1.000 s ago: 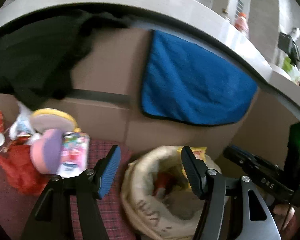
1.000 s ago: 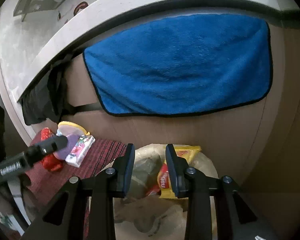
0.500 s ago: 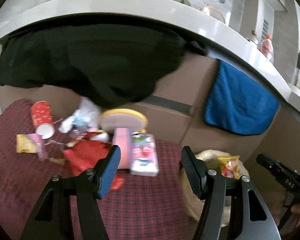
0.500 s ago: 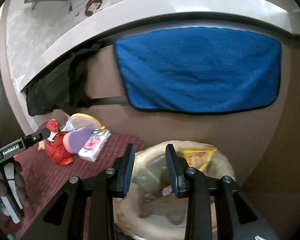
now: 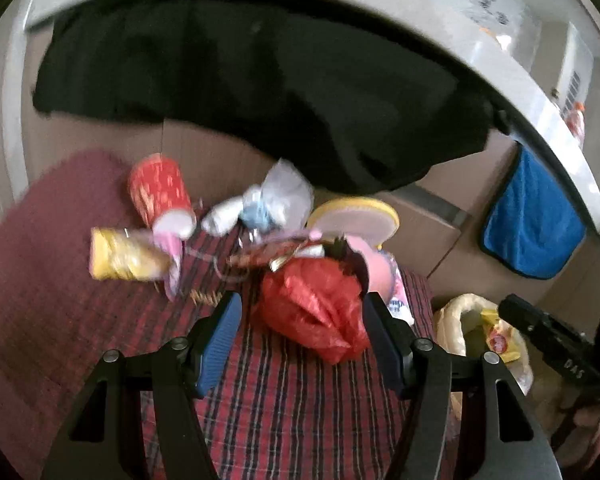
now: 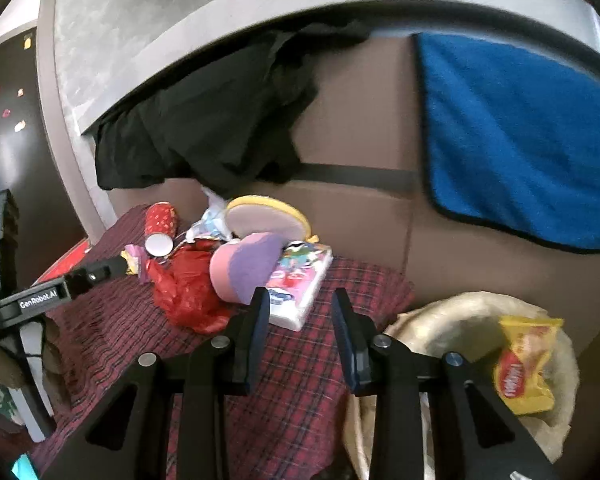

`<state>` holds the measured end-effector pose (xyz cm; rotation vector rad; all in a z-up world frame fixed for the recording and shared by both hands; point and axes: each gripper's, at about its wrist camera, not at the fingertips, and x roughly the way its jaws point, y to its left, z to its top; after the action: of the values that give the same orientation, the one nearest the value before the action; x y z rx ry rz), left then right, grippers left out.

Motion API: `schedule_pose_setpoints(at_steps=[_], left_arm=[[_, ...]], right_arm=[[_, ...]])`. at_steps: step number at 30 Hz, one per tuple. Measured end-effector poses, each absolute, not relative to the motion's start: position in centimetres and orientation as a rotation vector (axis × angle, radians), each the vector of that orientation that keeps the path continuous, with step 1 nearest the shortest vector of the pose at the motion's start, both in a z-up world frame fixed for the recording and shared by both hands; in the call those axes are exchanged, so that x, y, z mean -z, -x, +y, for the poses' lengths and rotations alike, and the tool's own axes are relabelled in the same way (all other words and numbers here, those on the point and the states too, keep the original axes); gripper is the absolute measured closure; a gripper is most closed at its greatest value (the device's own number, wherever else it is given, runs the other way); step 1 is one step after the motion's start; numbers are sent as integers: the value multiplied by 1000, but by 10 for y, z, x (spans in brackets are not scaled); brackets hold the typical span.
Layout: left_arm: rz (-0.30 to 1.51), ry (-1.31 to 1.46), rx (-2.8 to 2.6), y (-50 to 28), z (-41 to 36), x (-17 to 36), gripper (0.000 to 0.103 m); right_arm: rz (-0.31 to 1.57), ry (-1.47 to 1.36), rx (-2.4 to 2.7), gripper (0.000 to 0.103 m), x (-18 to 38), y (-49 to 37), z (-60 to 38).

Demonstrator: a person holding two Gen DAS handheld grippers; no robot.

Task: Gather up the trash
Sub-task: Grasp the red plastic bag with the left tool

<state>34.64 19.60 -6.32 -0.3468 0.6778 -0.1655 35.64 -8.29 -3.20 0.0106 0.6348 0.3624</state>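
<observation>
A crumpled red plastic bag lies on the red plaid cloth, also seen in the right wrist view. My left gripper is open and empty, its fingers on either side of the bag, just short of it. Behind lie a red paper cup, a yellow snack wrapper and crumpled white paper. My right gripper is open and empty over the cloth, beside the beige trash sack, which holds a yellow snack packet.
A pink and purple cap, a tissue pack and a yellow-rimmed round object lie on the cloth. A black garment and a blue towel hang over the brown cabinet front behind.
My left gripper swung left from the trash sack to the pile and now brackets the red bag. My right gripper turned left, away from over the sack, and opened slightly wider.
</observation>
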Motion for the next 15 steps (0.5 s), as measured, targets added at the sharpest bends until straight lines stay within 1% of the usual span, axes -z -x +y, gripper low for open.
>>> schedule_pose_setpoints(at_steps=[5,9,15], left_arm=[[735,451,192,-370,197,85,40],[760,460,173,-392,186,97,40],[844,554,210,-412,182,117,40]], right_arm=[[648,-3,-343,73,40,-369,-83],[679,-30,-333,73,48,-379,-91],[705,-16,-341,73,58,-386,-87]])
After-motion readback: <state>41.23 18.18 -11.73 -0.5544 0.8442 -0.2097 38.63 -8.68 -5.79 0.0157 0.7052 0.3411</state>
